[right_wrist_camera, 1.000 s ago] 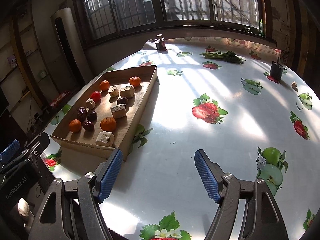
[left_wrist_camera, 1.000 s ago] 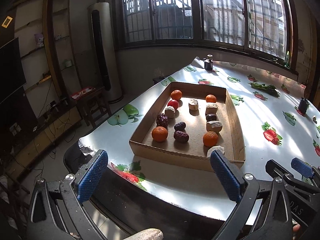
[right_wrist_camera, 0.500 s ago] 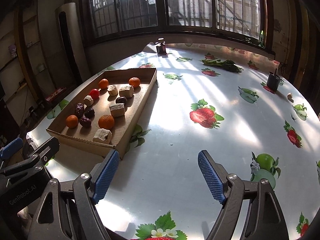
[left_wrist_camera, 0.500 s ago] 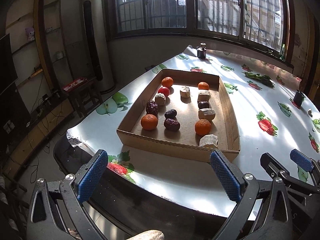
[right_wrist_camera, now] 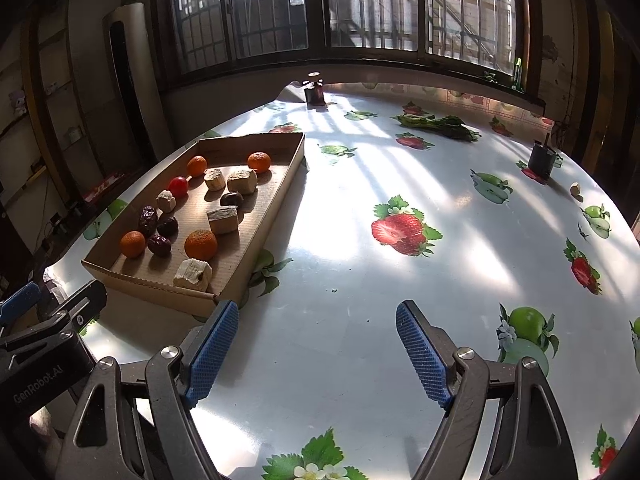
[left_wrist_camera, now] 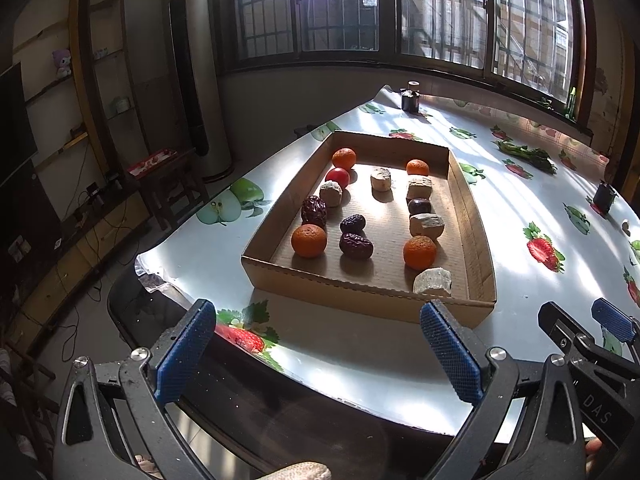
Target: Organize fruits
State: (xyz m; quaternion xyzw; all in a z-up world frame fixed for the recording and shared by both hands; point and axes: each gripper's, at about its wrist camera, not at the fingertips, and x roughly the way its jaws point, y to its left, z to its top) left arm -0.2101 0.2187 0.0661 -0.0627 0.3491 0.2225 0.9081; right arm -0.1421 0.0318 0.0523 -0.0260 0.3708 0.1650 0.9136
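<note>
Both cameras sit higher and a little nearer the cardboard tray than a second ago — the tray now lies lower in the left wrist view, its near wall just beyond the fingertips. Nothing inside it has shifted over that second.

Left gripper: jaws spread wide, nothing between them, hovering over the table edge at the tray's 6 o'clock. Right gripper: also wide open and empty, over bare tablecloth with the tray off at its 10 o'clock.

Contents, read from the left wrist view — all fruit is in the tray, mixed rather than grouped:
- oranges at four spots, near and far on both sides
- dark dates mostly near left, one among the right-hand pieces
- a tomato at far left
- pale chunks scattered, one in the near right corner

Judgement: the only change is approach — both hands are closing in, no piece held. The kinds are interleaved, so the sorting looks unfinished, though which layout is wanted I cannot tell from here.
</note>
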